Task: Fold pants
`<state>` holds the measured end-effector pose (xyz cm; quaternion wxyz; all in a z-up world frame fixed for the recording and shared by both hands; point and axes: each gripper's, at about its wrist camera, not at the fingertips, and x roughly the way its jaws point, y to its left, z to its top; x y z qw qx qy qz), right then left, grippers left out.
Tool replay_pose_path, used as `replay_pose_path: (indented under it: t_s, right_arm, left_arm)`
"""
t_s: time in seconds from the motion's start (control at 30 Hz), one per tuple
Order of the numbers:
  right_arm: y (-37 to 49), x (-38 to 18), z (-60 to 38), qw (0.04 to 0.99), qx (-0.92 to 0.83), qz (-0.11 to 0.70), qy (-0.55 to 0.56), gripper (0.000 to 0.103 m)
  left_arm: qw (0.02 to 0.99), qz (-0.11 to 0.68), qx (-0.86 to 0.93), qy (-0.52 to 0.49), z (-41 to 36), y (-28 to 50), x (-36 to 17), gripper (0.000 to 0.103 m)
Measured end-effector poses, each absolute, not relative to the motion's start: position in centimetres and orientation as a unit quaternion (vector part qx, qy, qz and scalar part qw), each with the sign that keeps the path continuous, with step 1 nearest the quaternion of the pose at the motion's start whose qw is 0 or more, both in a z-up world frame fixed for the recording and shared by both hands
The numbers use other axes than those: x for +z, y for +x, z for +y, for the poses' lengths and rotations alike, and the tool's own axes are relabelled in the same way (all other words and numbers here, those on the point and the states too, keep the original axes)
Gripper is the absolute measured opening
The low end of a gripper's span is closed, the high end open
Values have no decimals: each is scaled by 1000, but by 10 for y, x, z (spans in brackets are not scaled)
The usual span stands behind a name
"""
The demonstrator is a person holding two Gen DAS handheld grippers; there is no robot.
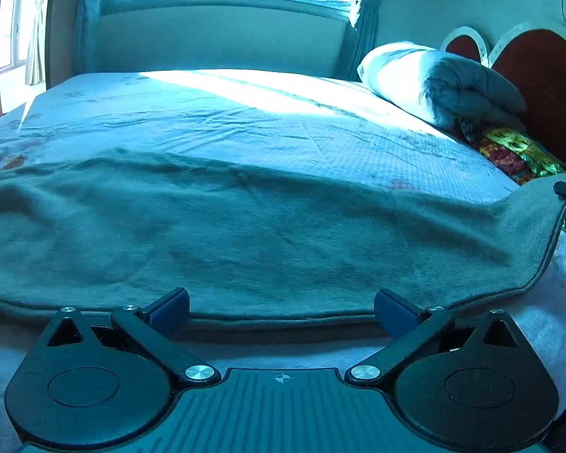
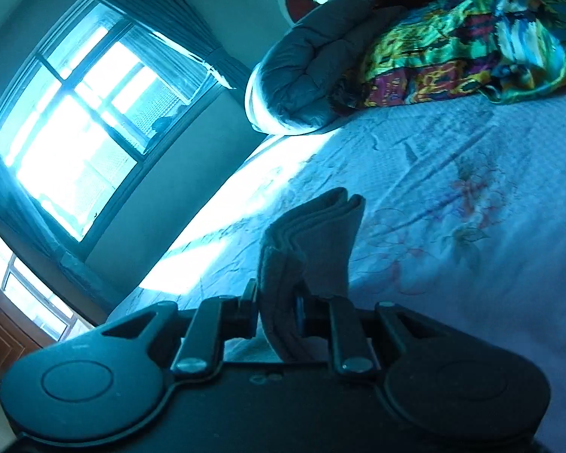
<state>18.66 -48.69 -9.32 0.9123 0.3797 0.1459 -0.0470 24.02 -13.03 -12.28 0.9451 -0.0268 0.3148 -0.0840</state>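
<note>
- The pants (image 1: 245, 234), grey and fleecy, lie spread across the bed (image 1: 215, 113), filling the middle of the left wrist view.
- Left gripper (image 1: 282, 307) is spread wide at their near hem, grasping nothing.
- Right gripper (image 2: 279, 311) is clenched on bunched pants fabric at lower centre.

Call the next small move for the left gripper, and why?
Probably ease the left gripper forward and close on the pants hem: its jaws stand open just short of it, while the right gripper already pinches a bunched end.
</note>
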Motion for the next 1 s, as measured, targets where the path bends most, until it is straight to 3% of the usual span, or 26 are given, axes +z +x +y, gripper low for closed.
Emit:
replay_pose_path:
  t_s: [0.2, 0.3, 0.37, 0.43, 0.47, 0.5, 0.53, 0.7, 0.83, 0.93, 1.0]
  right_arm:
    - [225, -63, -356, 931, 59, 156, 324, 10]
    - [242, -70, -279, 929, 117, 185, 298, 10]
    - [250, -89, -223, 919, 159, 228, 280, 16]
    - [257, -114, -168, 896, 226, 306, 227, 53]
    - [254, -124, -144, 882, 262, 341, 194, 49]
    - [244, -127, -136, 881, 281, 332, 185, 33]
    - [234, -127, -136, 887, 284, 314, 187, 31]
    - [226, -115, -193, 908, 209, 279, 232, 33]
    - [221, -107, -247, 925, 151, 237, 257, 37]
    - [246, -146, -267, 904, 87, 334, 254, 33]
    - [248, -163, -280, 887, 117, 346, 282, 33]
  left_arm:
    - [952, 304, 21, -40, 9, 216, -109, 103]
    - [949, 299, 63, -70, 71, 206, -105, 103]
    - [947, 295, 87, -89, 103, 199, -105, 103]
    - [943, 299, 101, -102, 126, 195, -107, 103]
    - [941, 300, 112, -110, 137, 195, -110, 103]
    - [939, 301, 117, -118, 144, 195, -113, 103]
    - [938, 302, 117, -124, 150, 193, -116, 103]
    - [940, 295, 51, -166, 136, 202, -121, 103]
    - [947, 288, -6, -141, 87, 230, -118, 103]
    - [946, 300, -25, -117, 49, 256, -120, 103]
    - [944, 319, -24, -76, 26, 271, -127, 103]
